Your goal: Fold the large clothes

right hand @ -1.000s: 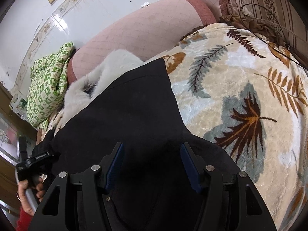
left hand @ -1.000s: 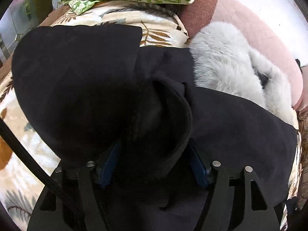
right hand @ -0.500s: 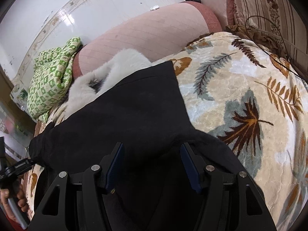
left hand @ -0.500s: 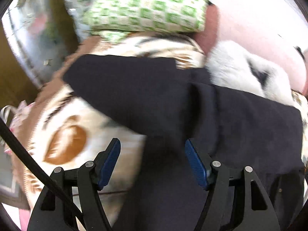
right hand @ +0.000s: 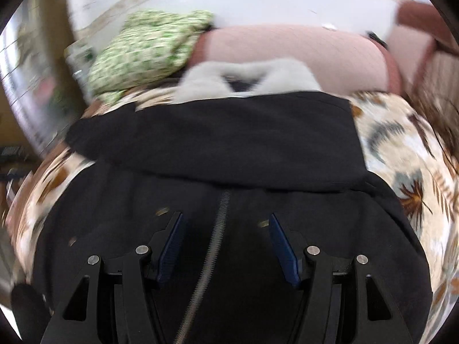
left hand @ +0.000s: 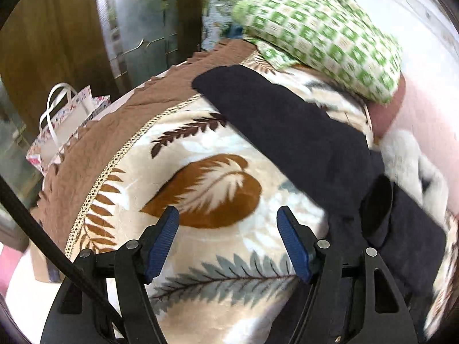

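The left black two-finger gripper with blue ribbed pads (left hand: 228, 239) has its jaws spread wide with nothing between them, its fingers (left hand: 162, 240) pointing forward and tilted slightly downward. The right black two-finger gripper with blue pads (right hand: 226, 246) is likewise spread wide and grips nothing, its fingers (right hand: 282, 248) angled forward and down.

Seen from the left wrist, low and close over the leaf-print blanket (left hand: 218, 189), aimed between spread blue fingertips (left hand: 162, 240) toward the bed's left edge and a paper bag (left hand: 66, 120) beyond. Seen from the right wrist (blurred), just above the dark coat (right hand: 229, 149), facing straight toward the pink headboard (right hand: 287, 48). Shared by both: coat (left hand: 301, 132), blanket (right hand: 401, 149), white fur collar (right hand: 249, 80), green checked pillow (left hand: 324, 34) at the head-end left corner.
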Demonstrator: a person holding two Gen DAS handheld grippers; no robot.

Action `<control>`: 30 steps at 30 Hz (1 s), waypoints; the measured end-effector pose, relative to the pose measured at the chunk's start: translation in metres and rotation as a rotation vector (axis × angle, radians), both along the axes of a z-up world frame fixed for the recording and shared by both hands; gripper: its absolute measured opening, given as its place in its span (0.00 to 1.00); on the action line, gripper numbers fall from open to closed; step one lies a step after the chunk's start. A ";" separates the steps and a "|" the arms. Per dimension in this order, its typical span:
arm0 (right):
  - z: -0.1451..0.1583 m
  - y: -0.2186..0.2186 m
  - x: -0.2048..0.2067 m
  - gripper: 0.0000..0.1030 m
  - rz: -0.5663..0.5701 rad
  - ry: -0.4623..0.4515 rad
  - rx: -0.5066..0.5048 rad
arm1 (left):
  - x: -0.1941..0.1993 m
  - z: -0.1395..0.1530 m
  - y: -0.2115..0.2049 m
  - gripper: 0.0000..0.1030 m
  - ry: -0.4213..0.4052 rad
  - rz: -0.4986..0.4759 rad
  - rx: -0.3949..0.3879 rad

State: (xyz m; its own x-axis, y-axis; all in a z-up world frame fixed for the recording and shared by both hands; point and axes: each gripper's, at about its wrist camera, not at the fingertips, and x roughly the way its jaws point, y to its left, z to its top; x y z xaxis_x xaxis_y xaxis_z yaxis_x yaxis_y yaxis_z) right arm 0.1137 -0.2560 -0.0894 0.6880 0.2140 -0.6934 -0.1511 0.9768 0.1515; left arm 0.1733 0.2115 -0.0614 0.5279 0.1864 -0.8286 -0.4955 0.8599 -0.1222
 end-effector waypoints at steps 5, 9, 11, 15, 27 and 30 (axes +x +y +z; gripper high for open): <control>0.000 0.011 -0.019 0.71 0.060 -0.006 0.052 | 0.023 -0.008 0.039 0.69 -0.044 0.042 -0.085; 0.000 0.016 -0.015 0.71 0.055 -0.022 0.052 | 0.055 -0.023 0.084 0.69 -0.060 0.140 -0.209; 0.000 0.019 -0.012 0.71 0.064 -0.023 0.053 | 0.071 -0.032 0.100 0.69 -0.057 0.171 -0.256; -0.004 0.031 -0.007 0.71 0.079 -0.030 -0.016 | 0.104 -0.052 0.116 0.69 -0.043 0.169 -0.320; -0.041 0.038 0.013 0.73 0.108 0.076 -0.110 | 0.183 -0.107 0.144 0.72 -0.038 0.147 -0.479; -0.046 0.039 0.014 0.73 0.113 0.085 -0.114 | 0.194 -0.107 0.145 0.75 -0.051 0.134 -0.481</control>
State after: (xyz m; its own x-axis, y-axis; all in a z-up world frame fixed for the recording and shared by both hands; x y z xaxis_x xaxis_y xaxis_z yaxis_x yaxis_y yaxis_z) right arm 0.1281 -0.2169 -0.1357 0.6021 0.2027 -0.7722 -0.2519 0.9661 0.0572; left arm 0.3671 0.3566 -0.1681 0.5674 -0.1410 -0.8113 -0.5810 0.6296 -0.5158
